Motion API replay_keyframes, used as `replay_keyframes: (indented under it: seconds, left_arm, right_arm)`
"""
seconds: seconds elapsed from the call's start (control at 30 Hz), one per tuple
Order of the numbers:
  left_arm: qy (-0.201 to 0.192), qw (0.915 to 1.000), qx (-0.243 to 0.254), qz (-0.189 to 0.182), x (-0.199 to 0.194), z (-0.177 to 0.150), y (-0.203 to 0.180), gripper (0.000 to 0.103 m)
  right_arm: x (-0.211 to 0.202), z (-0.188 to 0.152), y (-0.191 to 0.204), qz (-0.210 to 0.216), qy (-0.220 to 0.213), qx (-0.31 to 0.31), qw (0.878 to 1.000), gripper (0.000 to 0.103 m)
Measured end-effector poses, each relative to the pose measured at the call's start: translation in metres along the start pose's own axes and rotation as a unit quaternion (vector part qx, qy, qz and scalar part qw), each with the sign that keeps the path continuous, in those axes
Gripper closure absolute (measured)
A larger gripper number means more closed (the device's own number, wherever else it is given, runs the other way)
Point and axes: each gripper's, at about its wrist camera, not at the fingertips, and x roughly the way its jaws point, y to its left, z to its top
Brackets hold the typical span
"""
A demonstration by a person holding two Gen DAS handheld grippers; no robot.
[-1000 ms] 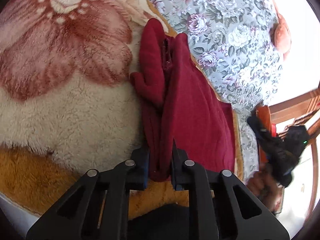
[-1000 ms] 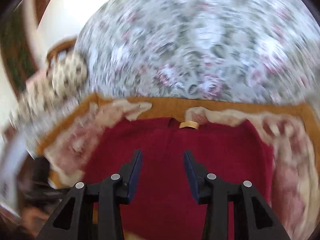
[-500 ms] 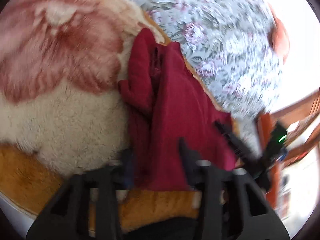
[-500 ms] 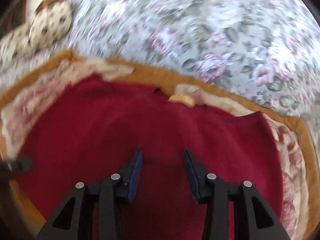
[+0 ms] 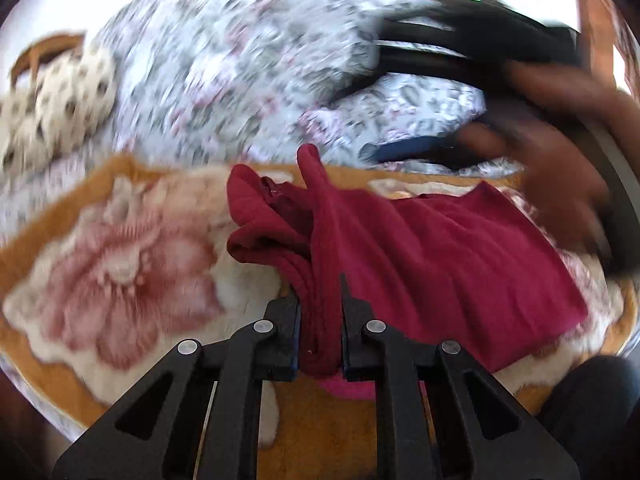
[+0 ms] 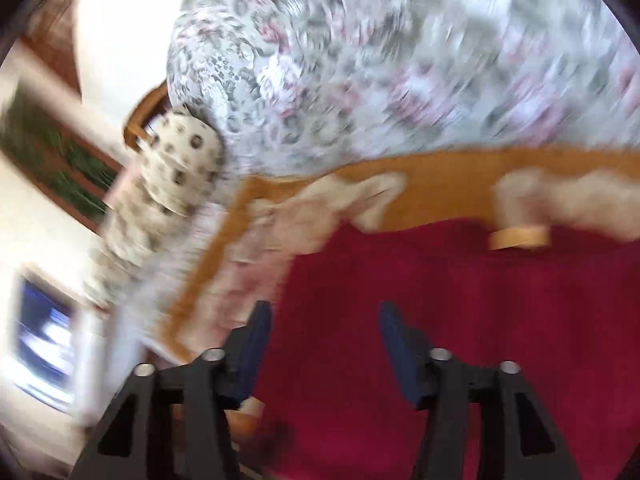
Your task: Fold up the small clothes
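A home bedroom: floral bedspread (image 5: pixel 248 52), plush flowered blanket (image 5: pixel 120 264), spotted pillow (image 6: pixel 180 164)

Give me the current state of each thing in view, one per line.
Left hand-held gripper: shut on the red garment's bunched edge.
Right hand-held gripper: open, over the garment, holding nothing.
Red garment: partly folded, one side bunched, lying on the fleece blanket.
Fleece blanket: spread flat beneath it.
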Motion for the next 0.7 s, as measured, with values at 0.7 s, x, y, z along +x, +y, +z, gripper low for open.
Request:
replay_keyframes:
  seconds: [0.7]
  left_arm:
    - [-0.022, 0.9869, 0.156, -0.035, -0.004, 0.01, -0.059, 0.091]
  right_arm:
    - [0.075, 0.051, 0.026, -0.16, 0.169, -0.127, 0.964, 0.042]
